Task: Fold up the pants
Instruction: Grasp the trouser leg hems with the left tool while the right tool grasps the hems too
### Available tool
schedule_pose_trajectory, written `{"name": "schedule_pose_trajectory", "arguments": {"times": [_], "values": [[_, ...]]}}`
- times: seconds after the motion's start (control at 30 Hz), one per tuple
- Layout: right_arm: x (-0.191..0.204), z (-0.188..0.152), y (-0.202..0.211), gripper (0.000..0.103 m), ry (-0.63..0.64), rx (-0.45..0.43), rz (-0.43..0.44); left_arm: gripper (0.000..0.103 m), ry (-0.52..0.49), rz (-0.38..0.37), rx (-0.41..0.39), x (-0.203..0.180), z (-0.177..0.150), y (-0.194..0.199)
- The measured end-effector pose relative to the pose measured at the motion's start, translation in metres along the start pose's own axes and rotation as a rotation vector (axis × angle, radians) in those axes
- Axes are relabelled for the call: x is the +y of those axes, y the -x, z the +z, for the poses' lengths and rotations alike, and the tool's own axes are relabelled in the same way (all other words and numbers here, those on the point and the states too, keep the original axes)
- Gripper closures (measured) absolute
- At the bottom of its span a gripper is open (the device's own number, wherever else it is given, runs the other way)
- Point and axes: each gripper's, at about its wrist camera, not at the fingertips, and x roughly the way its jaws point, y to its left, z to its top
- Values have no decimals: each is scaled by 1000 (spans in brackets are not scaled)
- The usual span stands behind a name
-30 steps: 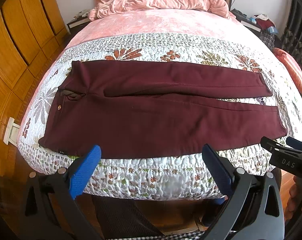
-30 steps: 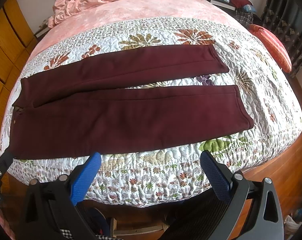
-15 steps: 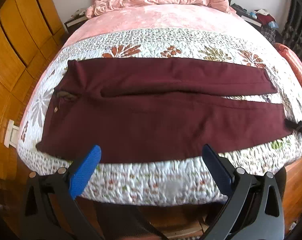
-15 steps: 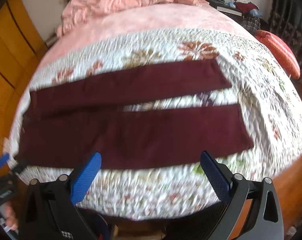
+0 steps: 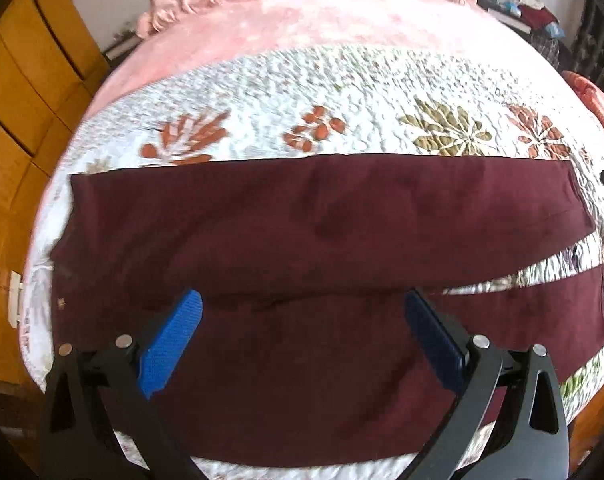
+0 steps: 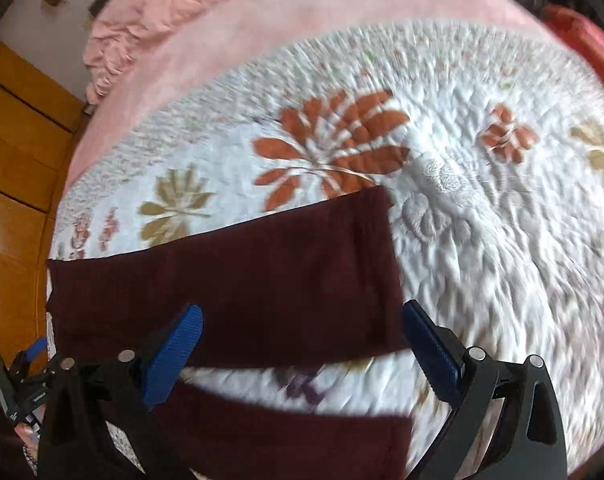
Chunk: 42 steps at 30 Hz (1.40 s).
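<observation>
Through the left wrist view, we are holding our left gripper [image 5: 302,336] spread wide and empty over the dark maroon pants [image 5: 321,240], which are lying flat across the white floral quilted bedspread [image 5: 341,92]; both have come much closer than a second ago. No writing is readable.

Through the right wrist view, our right gripper [image 6: 302,340] is gaping wide above the far leg's cuff, the pants [image 6: 242,280] now filling the near left.

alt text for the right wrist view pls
The open right gripper hovers over the far leg cuff of dark maroon pants spread flat on a floral white quilt. The near leg crosses the bottom of the view, and the left gripper shows at the left edge.
</observation>
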Motion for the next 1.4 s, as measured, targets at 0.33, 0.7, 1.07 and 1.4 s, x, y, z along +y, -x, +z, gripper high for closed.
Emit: {"name": "schedule_pose_trajectory", "arguments": {"times": [0.33,0.7,1.07,1.4], "values": [[-41,36,-64,3,-36,48,135,3,-61,1,71,-49,19,-42],[-33,30,-44,84,127,-50,146,3,-132,-19,72,-62,42,-61],[-2,-20,51,84,377,-239,237,3,-347,-170,18,-91,93,-95],[23,-44,75,84,475,-284,258,3,-640,-320,-22,-143,116,-106]]}}
